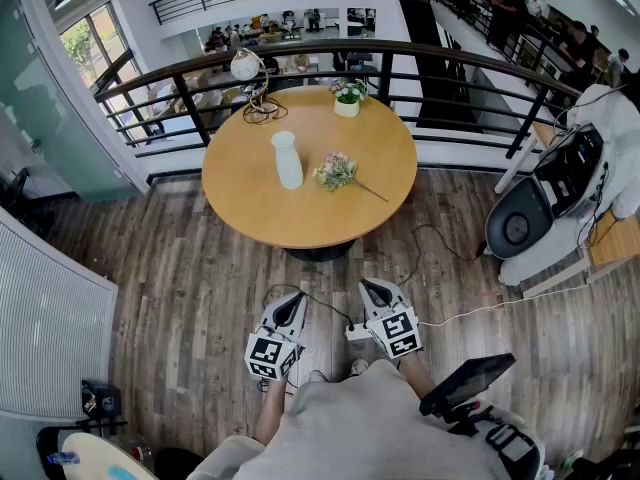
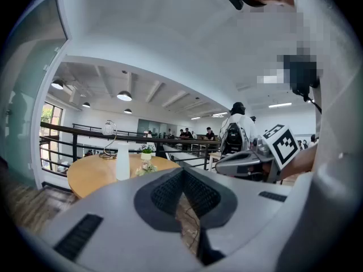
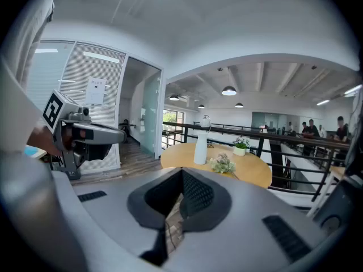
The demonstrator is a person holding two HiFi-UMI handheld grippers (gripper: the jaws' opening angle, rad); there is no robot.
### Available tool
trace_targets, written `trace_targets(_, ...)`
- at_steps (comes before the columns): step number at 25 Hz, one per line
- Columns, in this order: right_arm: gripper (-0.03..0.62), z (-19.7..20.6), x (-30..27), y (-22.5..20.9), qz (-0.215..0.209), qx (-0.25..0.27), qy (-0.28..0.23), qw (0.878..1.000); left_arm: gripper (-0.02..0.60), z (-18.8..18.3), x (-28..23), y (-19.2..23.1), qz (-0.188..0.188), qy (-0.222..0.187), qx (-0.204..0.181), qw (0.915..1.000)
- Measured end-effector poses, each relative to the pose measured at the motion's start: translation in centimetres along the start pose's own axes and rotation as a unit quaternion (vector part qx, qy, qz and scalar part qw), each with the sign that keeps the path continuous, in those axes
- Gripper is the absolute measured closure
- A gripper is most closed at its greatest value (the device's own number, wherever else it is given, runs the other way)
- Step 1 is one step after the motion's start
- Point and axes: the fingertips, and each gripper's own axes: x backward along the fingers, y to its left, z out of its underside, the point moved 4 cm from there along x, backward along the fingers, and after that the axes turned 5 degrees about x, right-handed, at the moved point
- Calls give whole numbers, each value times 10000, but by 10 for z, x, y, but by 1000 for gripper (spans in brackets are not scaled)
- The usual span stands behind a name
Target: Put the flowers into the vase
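Far left on the round tabletop (image 1: 300,223), a desk lamp (image 1: 245,66) sits by the railing, out of the way. Nearer the middle the white vase (image 1: 287,159) stands upright, tall with a narrow neck. The left gripper (image 1: 293,306) is held low in front of the person, well short of the table. Its fingers (image 2: 161,194) are closed tip to tip with nothing between them.

The flowers (image 1: 336,171) lie flat just right of the vase, close to it but not touching. The blossoms are bunched toward the vase and a thin stem trails off to the right. Behind them a small potted plant (image 1: 347,96) sits at the far edge. The right gripper (image 1: 378,294) hangs level with its partner, its fingers (image 3: 195,194) likewise pressed together and empty.

Nothing has been picked up yet, and I see three ways this could go wrong:

- **Stem:** it lies flush on the wood, so fingers coming down for it may scrape the surface or nip only the blossoms and crush them.
- **Vase:** it looks top-heavy, and a stem jabbed against the rim rather than into the neck could topple it unless the other gripper steadies it.
- **Cables:** the floor cables (image 1: 440,236) between the person and the table could catch a foot on the way in.
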Motion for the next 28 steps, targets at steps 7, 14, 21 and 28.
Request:
trace_targets(7,586,9,8,2,-28,-81,122,9999,575,3,2,-8,20,19,-31,10000)
trace_targets(14,586,2,20,2,-56,-171,16,9998,575,-9,9,-16,8,-76,-83,9999)
trace_targets(21,585,1,35,3,-40,-317,-78,9995,575,-7,20,-26,-83,-12,-71,9999)
trace_targets(28,585,12,36,-2,-109,-288,31,9995,575,-5,17,-30,-211,30,-83,9997)
